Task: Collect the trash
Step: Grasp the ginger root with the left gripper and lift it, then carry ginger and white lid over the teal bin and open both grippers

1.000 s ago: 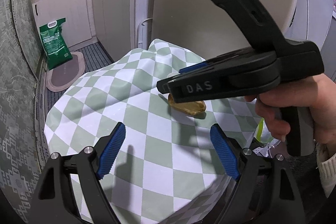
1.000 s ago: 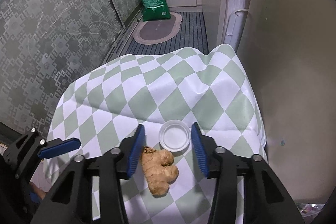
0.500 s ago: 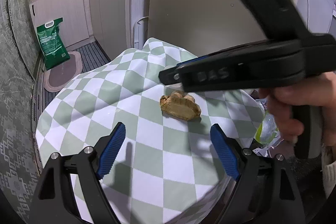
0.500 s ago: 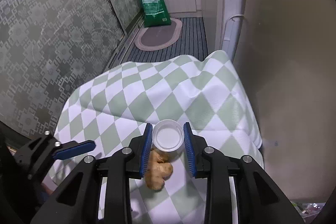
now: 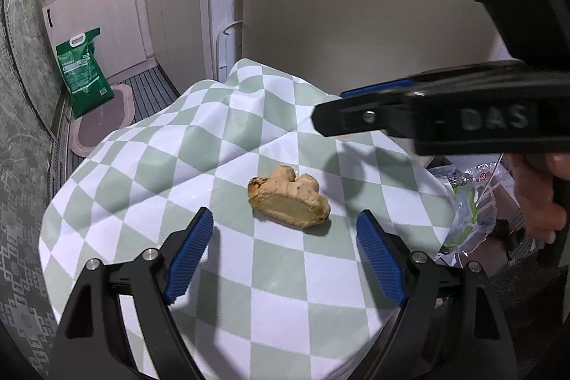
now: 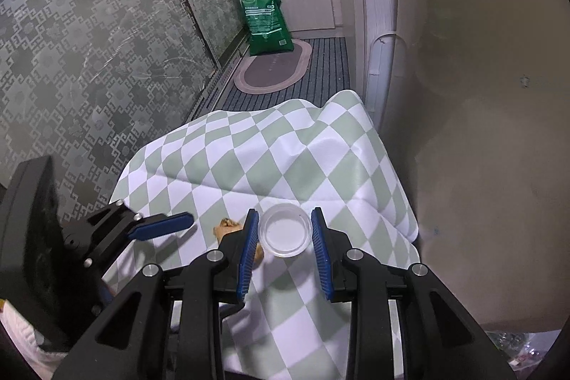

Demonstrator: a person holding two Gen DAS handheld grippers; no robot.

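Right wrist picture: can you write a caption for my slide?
Right gripper shut on a small clear cup above the checkered tablecloth, ginger beside it.

A small round clear plastic cup (image 6: 284, 234), shallow and empty with a whitish bottom, sits upright, its mouth facing up, clamped by its sides between two blue pads and raised off the checked tablecloth (image 6: 302, 162). A knobbly tan piece of ginger (image 5: 288, 198) lies flat on the cloth near the table's front right corner, its pale cut face turned toward the front edge, one end dark and dry.
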